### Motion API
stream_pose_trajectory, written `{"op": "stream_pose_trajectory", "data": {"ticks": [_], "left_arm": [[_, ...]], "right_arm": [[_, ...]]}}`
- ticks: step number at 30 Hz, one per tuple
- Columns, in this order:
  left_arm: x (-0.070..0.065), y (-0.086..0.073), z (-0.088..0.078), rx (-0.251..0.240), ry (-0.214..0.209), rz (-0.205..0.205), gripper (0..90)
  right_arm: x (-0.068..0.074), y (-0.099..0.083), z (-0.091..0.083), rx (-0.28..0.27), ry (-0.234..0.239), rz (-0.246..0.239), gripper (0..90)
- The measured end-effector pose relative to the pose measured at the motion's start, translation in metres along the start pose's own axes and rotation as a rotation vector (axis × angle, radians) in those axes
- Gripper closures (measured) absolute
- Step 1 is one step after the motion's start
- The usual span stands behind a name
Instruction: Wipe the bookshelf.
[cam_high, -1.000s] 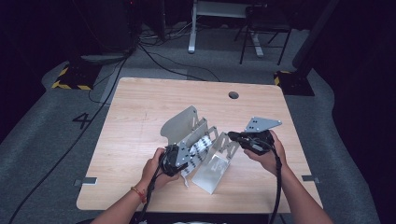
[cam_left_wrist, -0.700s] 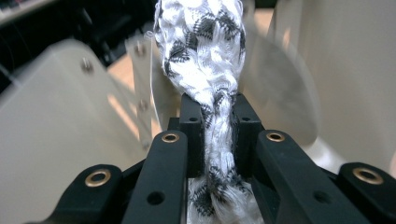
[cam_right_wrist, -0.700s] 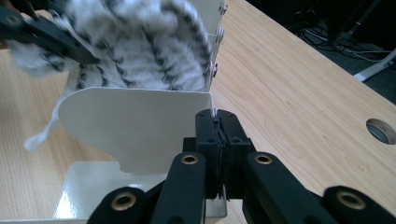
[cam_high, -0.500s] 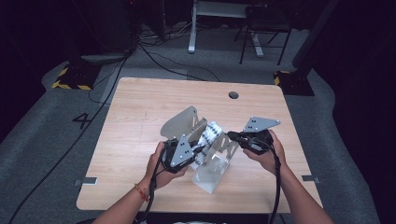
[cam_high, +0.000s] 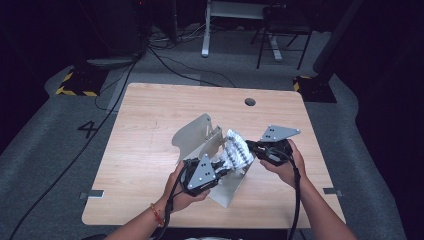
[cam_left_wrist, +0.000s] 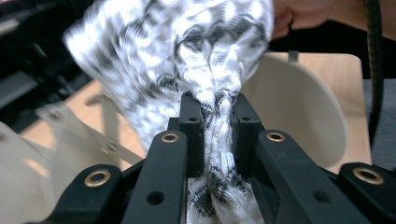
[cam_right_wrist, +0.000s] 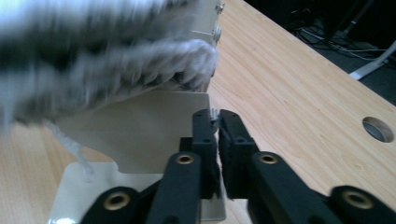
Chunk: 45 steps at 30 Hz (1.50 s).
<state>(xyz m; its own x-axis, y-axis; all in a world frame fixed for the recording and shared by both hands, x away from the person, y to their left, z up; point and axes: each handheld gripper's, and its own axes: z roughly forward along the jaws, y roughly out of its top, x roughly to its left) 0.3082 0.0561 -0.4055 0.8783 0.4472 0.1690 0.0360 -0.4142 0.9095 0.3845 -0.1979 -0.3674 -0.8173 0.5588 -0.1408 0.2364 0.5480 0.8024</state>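
A black-and-white patterned knit cloth (cam_high: 236, 151) hangs bunched over a beige sheet-metal stand (cam_high: 195, 132) near the table's front. My left gripper (cam_high: 225, 167) is shut on it; in the left gripper view the cloth (cam_left_wrist: 187, 56) is pinched between the pads at the gripper (cam_left_wrist: 217, 105). My right gripper (cam_high: 250, 146) meets the cloth's right end. Its jaws have just been opening. In the right gripper view a narrow gap stands between the pads at the gripper (cam_right_wrist: 215, 116), with just a wisp of white thread at the tips. The blurred cloth (cam_right_wrist: 93, 51) lies above the stand (cam_right_wrist: 140, 130).
The wooden table (cam_high: 150, 130) has a round cable hole (cam_high: 250, 102) at its back right. Beyond it on the grey floor are cables, a desk frame (cam_high: 207, 30) and chair legs (cam_high: 280, 40). Cables trail from both grippers toward the person.
My left gripper has lifted and moved right with the cloth, bunching it higher over the stand. The right hand has stayed put.
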Motion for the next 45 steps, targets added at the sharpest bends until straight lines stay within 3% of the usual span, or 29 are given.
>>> {"op": "stream_pose_trajectory", "data": {"ticks": [6, 10, 13, 20, 24, 27, 30, 37, 42, 45], "left_arm": [[0.003, -0.016, 0.013, 0.044, -0.029, -0.055, 79.2], [-0.003, -0.028, 0.026, 0.144, -0.024, -0.020, 79.2], [-0.006, -0.039, 0.038, 0.198, -0.042, -0.024, 79.2], [-0.007, -0.061, 0.060, 0.283, -0.066, -0.041, 79.0], [-0.006, -0.071, 0.071, 0.306, -0.086, -0.054, 79.1], [-0.006, -0.070, 0.072, 0.281, -0.102, -0.055, 79.0], [-0.004, -0.062, 0.066, 0.218, -0.117, -0.047, 79.0], [0.002, -0.022, 0.041, 0.063, -0.111, -0.017, 79.0], [0.010, 0.001, 0.035, 0.011, -0.095, 0.006, 79.0], [0.015, 0.009, 0.034, -0.019, -0.102, -0.005, 78.9]], "right_arm": [[-0.003, -0.002, -0.009, -0.028, -0.008, 0.018, 73.2], [-0.007, -0.006, -0.022, -0.060, -0.006, 0.051, 68.0], [-0.010, -0.010, -0.028, -0.079, 0.010, 0.081, 67.4], [-0.005, -0.010, -0.035, -0.081, 0.006, 0.061, 65.6], [-0.003, -0.009, -0.039, -0.077, -0.003, 0.045, 64.0], [-0.003, -0.010, -0.044, -0.088, -0.005, 0.060, 63.5], [-0.005, -0.013, -0.050, -0.089, -0.012, 0.061, 64.7], [-0.009, -0.028, -0.053, -0.062, -0.021, 0.078, 65.2], [-0.012, -0.039, -0.047, -0.039, -0.020, 0.096, 64.7], [-0.013, -0.046, -0.045, -0.028, -0.022, 0.104, 63.9]]}}
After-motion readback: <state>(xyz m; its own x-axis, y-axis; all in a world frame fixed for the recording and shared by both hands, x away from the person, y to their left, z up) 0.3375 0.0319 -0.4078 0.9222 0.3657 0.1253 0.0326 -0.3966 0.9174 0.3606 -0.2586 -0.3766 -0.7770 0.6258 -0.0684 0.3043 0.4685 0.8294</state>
